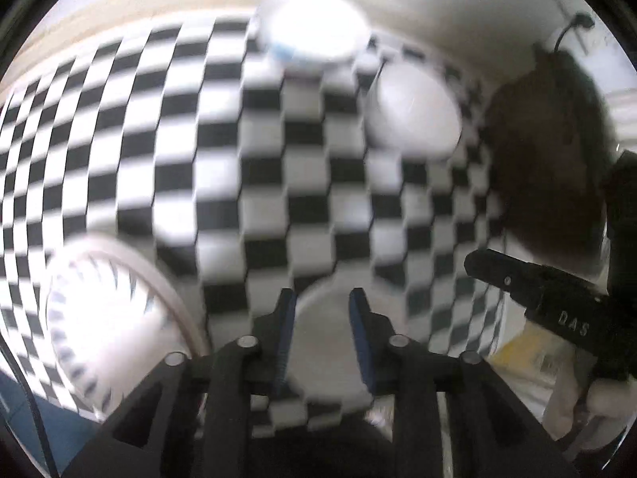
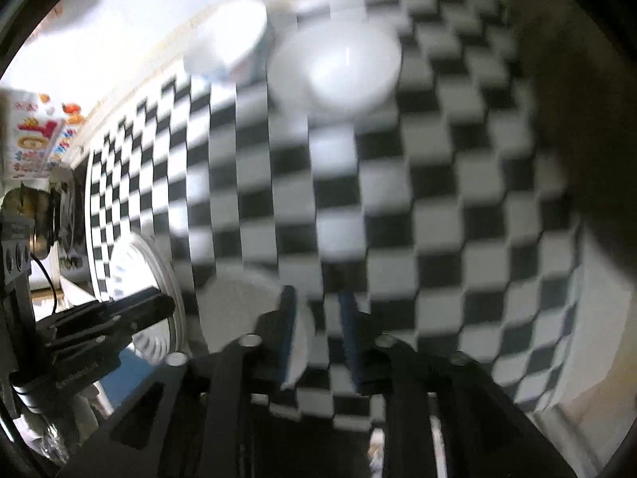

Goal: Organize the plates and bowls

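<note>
A: Grippers? Frames blurry.
B: Left gripper jaws slightly apart, empty, over a small white plate. Right gripper also parted, empty, plate's edge just left.
A: Next target?
B: Probably white bowl, far ahead; right hand nearer.

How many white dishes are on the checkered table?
4: a blue-trimmed bowl at the far edge, a plain bowl beside it, a patterned plate near left, and a plain dish under the left gripper. Blur may hide more.
</note>
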Tool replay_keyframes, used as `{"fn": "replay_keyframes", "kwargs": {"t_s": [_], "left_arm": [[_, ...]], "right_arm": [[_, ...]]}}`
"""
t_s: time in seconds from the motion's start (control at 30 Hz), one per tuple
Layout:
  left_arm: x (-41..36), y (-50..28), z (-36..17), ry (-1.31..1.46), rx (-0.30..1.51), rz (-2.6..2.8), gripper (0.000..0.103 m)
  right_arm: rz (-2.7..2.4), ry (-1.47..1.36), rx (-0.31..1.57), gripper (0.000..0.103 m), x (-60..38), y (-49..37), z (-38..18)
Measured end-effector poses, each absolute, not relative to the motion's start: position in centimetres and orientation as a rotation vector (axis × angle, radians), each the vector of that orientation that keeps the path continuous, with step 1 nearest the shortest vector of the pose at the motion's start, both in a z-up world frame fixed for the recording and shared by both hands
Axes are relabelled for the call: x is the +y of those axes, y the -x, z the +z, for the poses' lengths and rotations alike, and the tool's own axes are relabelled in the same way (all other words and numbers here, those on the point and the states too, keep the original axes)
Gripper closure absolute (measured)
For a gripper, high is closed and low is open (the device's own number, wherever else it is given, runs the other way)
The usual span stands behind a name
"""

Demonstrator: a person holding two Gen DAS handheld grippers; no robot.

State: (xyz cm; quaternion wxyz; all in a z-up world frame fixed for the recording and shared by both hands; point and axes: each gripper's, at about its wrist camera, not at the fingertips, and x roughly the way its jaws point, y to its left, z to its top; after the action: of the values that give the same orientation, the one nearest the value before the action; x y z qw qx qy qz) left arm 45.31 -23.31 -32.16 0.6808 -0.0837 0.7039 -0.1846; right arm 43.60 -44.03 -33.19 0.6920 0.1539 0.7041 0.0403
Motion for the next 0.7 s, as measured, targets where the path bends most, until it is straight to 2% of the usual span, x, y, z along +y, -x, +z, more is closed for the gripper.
{"fn": "replay_keyframes", "kwargs": {"t_s": [0.1, 0.23, 0.33, 0.57, 0.6, 0.67, 0.7], "left_arm": [[-25.3, -49.4, -32.8, 0.247, 1.574, -0.430, 0.076], [-28.6, -54.0, -35.7, 0.300, 1.622, -0.465, 0.076], [-30.5, -56.1, -38.0, 0.300, 1.698, -0.461, 0.076], [-32.6, -58.2, -40.0, 0.246, 1.730, -0.429, 0.077], [-32.7, -58.3, -40.1, 0.243, 1.730, -0.428, 0.077], [-32.7, -58.3, -40.2, 0.231, 1.721, -0.421, 0.080], [-32.8, -58.3, -40.3, 0.224, 1.713, -0.418, 0.083]], "right_arm": [[0.028, -0.255, 1.502, 0.069, -45.8, -47.8, -32.0], [-0.029, -0.172, 1.470, 0.069, -48.3, -54.0, -33.3], [-0.063, -0.116, 1.494, 0.069, -49.3, -57.8, -35.2], [-0.016, -0.131, 1.587, 0.070, -50.2, -62.1, -39.0], [-0.008, -0.129, 1.607, 0.072, -50.1, -62.4, -39.5], [0.016, -0.153, 1.638, 0.088, -50.2, -62.9, -40.5], [0.029, -0.170, 1.647, 0.092, -50.2, -63.0, -40.7]]}}
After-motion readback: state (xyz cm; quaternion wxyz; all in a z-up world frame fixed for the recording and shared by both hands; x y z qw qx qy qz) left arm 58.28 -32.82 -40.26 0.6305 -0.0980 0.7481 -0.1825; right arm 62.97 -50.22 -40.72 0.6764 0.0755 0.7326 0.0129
